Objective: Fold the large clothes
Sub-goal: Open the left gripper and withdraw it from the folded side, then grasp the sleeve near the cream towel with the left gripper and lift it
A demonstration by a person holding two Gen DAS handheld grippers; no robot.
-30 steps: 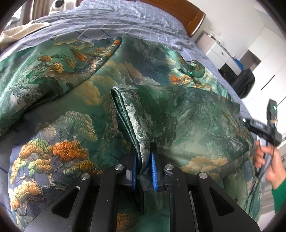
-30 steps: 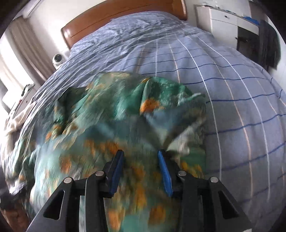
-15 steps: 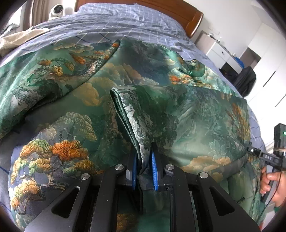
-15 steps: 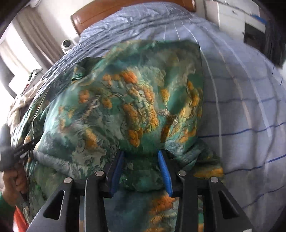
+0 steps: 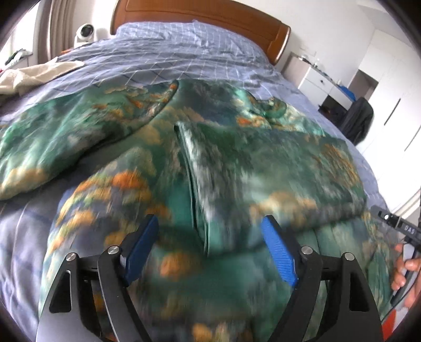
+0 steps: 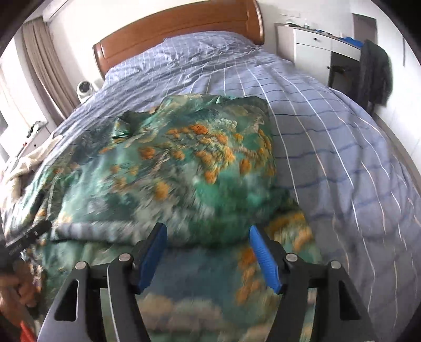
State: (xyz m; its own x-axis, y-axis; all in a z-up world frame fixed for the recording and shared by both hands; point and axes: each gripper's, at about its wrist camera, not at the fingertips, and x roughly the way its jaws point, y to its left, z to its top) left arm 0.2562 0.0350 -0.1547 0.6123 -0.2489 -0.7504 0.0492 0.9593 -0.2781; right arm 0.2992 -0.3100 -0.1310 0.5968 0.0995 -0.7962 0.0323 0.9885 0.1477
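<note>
A large green satin-like garment printed with orange and cream trees [image 5: 126, 189] lies spread over the blue checked bedcover [image 5: 184, 50], filling most of the foot half of the bed and stopping well short of the wooden headboard [image 5: 200, 13]. One side panel lies folded across the body, its doubled edge [image 5: 192, 184] running from the middle of the cloth toward the foot edge of the bed.

The left gripper [image 5: 210, 244] hangs over that fold with its blue pads wide apart and nothing between them. The right gripper [image 6: 208, 252] is likewise spread wide and empty, above the folded panel's near hem, close to the bed's right edge.

The cloth looks light, limp and glossy, so it will probably slide over itself and slump wherever it is not supported; the layers are thin, and a pinch may catch one sheet only. The soundest holds appear to be the doubled fold edge and the thicker hem corners, one gripper at each end of the edge to be carried, lifting together so the panel stays taut. The unfolded side near the bed's left edge [image 5: 44, 147] seems the likely next part to bring over.
</note>
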